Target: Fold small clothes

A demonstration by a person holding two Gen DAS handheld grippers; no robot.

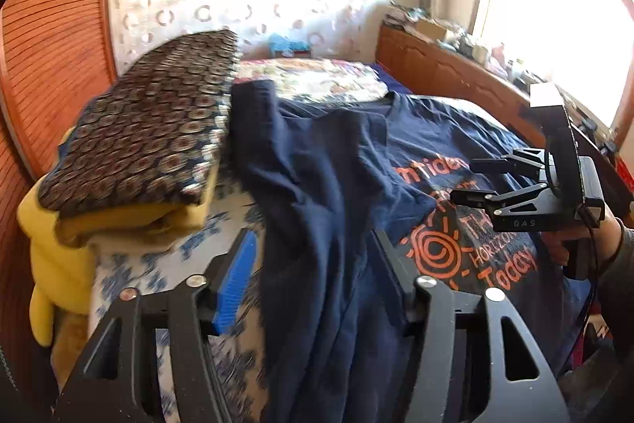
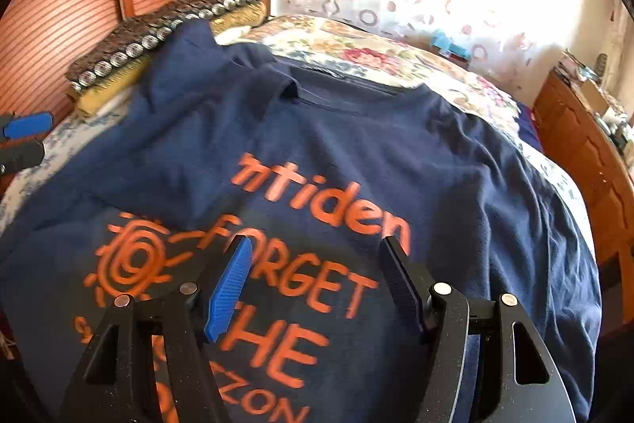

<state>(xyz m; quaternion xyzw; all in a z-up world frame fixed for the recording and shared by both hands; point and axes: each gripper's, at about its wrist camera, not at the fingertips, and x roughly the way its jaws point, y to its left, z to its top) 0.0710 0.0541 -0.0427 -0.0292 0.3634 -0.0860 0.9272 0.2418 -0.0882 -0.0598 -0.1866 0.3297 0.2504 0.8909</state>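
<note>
On the bed [image 1: 222,224], left of centre, the folded-over side of the navy cotton T-shirt with orange print [image 2: 396,153] lies loose and wrinkled, so I judge it could slide back or crease if pulled unevenly. The left tongs [image 1: 313,256] hover spread wide over this flap, holding nothing. The right tongs [image 2: 317,256] are equally released above the print.

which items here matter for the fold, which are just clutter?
Job:
navy T-shirt, one side already folded in
left gripper, open
right gripper, open

Lying about:
patterned cushion
yellow blanket under it
floral bedspread
wooden dresser with clutter on top
</note>
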